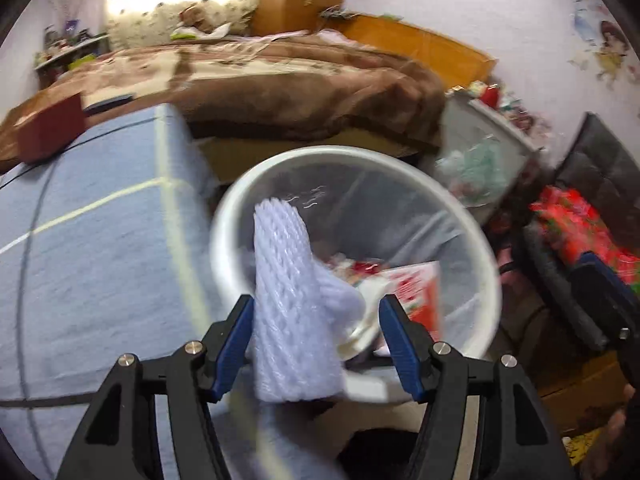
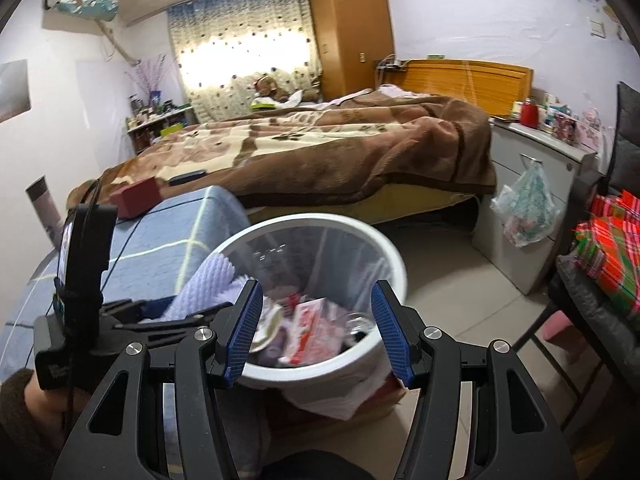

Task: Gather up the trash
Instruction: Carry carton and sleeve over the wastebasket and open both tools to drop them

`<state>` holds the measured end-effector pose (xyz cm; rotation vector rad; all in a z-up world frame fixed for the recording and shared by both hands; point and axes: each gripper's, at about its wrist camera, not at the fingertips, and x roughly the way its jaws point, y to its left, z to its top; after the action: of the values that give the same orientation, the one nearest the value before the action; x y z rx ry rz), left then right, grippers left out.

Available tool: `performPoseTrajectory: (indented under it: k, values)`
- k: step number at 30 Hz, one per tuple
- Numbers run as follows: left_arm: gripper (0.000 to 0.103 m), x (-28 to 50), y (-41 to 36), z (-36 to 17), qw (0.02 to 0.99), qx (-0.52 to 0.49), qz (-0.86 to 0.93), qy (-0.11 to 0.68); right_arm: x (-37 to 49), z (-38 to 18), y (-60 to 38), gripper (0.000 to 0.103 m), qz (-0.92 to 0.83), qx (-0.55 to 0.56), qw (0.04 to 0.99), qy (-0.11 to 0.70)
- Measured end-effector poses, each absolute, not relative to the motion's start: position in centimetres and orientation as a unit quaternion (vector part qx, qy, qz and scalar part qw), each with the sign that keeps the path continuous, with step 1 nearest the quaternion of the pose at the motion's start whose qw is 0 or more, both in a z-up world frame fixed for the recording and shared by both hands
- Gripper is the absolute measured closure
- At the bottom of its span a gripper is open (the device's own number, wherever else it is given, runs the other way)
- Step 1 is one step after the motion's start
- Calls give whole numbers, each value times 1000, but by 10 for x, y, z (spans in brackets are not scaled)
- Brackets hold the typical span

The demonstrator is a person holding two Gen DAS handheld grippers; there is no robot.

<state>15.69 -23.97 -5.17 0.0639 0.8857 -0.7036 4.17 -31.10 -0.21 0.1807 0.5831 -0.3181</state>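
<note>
Left wrist view shows the left tool (image 1: pixel 316 344) about half open, its blue pads either side of a white foam net sleeve (image 1: pixel 292 300); whether both pads press it I cannot tell. That sleeve hangs over the near rim of the white trash bin (image 1: pixel 476 240). Right tool (image 2: pixel 316 332) stands wide open and empty above the same bin, where a red-and-white carton (image 2: pixel 312 328) lies.

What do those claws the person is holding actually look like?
Each claw is black plastic with two ribbed blue pads and round silver bolts at the joints. From the right claw you see the left claw side-on: a boxy black body with thin black cable. A fuzzy brown sleeve shows beneath it.
</note>
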Motion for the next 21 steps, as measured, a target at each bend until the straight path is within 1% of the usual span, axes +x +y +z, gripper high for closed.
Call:
performPoseTrajectory:
  k: [2,6,8,13,16,21]
  values:
    - [37,151,-246,-46,826,8,-383,415,37,0,-316,45,-166,91,941,280]
    - [37,141,-245,-34,831,8,-388,399,28,4,-320,45,-188,95,940,269]
    - [37,138,-237,-28,835,4,-379,398,28,4,-319,45,-187,98,940,267]
    - [37,119,-213,-8,871,40,-333,359,31,3,-308,45,-175,90,943,269]
    - [36,111,-198,1,884,39,-312,347,31,4,-299,45,-158,91,946,269]
    - [36,90,-167,5,901,44,-268,338,26,3,-284,45,-131,82,950,271]
